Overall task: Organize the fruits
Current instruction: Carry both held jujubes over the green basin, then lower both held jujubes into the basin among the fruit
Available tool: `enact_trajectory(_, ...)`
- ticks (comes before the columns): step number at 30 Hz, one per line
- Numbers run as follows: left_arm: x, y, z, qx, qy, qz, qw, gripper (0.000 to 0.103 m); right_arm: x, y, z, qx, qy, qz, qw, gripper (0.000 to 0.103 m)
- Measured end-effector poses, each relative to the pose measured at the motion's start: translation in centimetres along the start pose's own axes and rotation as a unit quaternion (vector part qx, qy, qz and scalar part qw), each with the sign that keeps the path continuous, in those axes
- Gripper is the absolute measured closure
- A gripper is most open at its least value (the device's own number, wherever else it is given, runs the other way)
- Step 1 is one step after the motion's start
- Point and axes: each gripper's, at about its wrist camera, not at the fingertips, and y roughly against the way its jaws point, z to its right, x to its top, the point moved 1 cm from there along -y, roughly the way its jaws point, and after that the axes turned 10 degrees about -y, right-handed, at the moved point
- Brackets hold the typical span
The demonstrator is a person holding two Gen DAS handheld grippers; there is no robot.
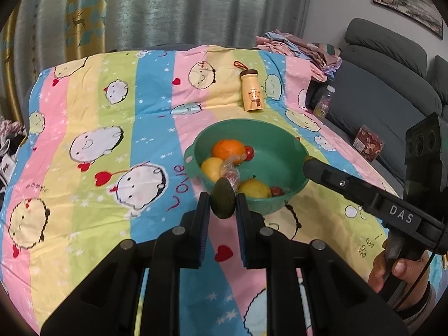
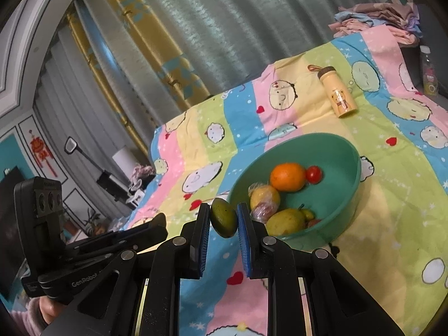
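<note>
My left gripper (image 1: pixel 222 200) is shut on a dark green fruit (image 1: pixel 222 204), held just before the near rim of a green bowl (image 1: pixel 252 124). In the bowl lie an orange (image 1: pixel 228 149), a red tomato (image 1: pixel 249 151), a yellow fruit (image 1: pixel 211 168), a plastic-wrapped fruit (image 1: pixel 231 173) and a yellow mango (image 1: pixel 254 189). My right gripper (image 2: pixel 224 210) is shut on a lighter green fruit (image 2: pixel 224 219), left of the bowl (image 2: pixel 350 151) and short of its rim. The right gripper (image 1: pixel 308 165) also shows from the side at the bowl's right rim. The left gripper (image 2: pixel 159 221) lies at lower left.
A yellow bear-print bottle (image 1: pixel 252 91) lies on the striped cartoon bedspread (image 1: pixel 112 154) behind the bowl. A pile of clothes (image 1: pixel 302 50) sits at the far right corner. A grey sofa (image 1: pixel 378 89) with a clear bottle (image 1: pixel 324 100) and a box (image 1: pixel 368 142) stands right. Curtains hang behind.
</note>
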Motion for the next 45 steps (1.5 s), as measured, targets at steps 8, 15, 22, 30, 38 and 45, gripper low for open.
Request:
enact_trajectory(8,2.1,-2.7,0.8,-0.01,-0.01,-0.003,0.9999,0.085,1.6,-0.8,1.6,-0.008,-0.013,0.018,1.0,0.081)
enact_trajectory(15,3.5,-5.0,1.5,-0.01,-0.029,-0.006,0.9995,0.085,2.8,-2.2,2.8,-0.021,-0.013,0.021,0.999,0.081)
enact_trajectory(22,4.1,-7.6,1.6,-0.006,-0.037,-0.018,0.9991,0.085,3.6,-3.6,4.3,-0.053,-0.015,0.022,0.998,0.081)
enact_trajectory(30,4.0,-10.4,1.5,-0.008,-0.035,-0.04,0.9985,0.085,3.0,-5.0,4.7,-0.105,0.024,-0.001,0.994,0.081)
enact_trajectory(38,3.7,-11.8,1.7,-0.004,-0.041,-0.054,0.9977,0.085,3.0,-5.4,4.8,-0.125,0.043,-0.007,0.991,0.081)
enact_trajectory(45,4.0,-12.0,1.8,0.002,-0.05,-0.056,0.9972,0.085,3.2,-5.1,5.1,-0.125,0.037,-0.004,0.991,0.081)
